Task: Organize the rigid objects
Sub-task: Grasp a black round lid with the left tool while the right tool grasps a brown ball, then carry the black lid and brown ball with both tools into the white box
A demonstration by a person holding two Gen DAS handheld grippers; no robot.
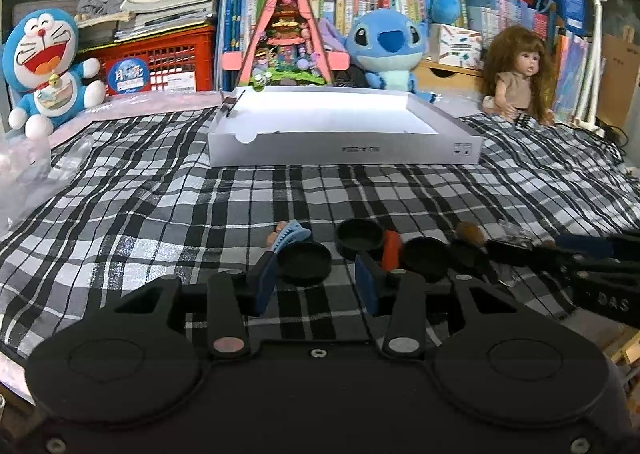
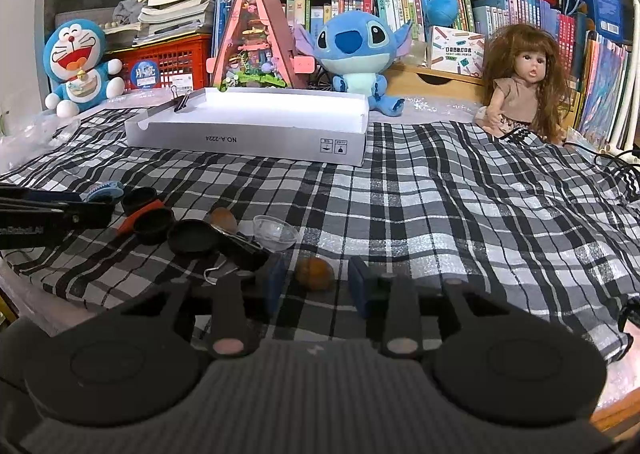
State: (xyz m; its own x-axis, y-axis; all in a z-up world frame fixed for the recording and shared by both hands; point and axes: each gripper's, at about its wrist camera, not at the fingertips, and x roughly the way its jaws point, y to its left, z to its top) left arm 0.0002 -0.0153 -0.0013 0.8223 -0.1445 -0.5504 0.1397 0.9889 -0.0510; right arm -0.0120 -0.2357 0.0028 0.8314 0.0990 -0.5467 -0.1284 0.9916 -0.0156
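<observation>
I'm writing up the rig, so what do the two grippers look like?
Both are matte black. The left gripper and right gripper each have two blue pads, flat linkage bars with round silver pivots, and two round discs at the base. White lettering marks their sides.

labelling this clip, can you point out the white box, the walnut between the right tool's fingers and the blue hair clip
white box [image 2: 256, 142]: right wrist view, front wall by the printed code
walnut [image 2: 315, 273]: right wrist view, middle of its shell
blue hair clip [image 1: 291, 235]: left wrist view, toothed upper arm
</observation>
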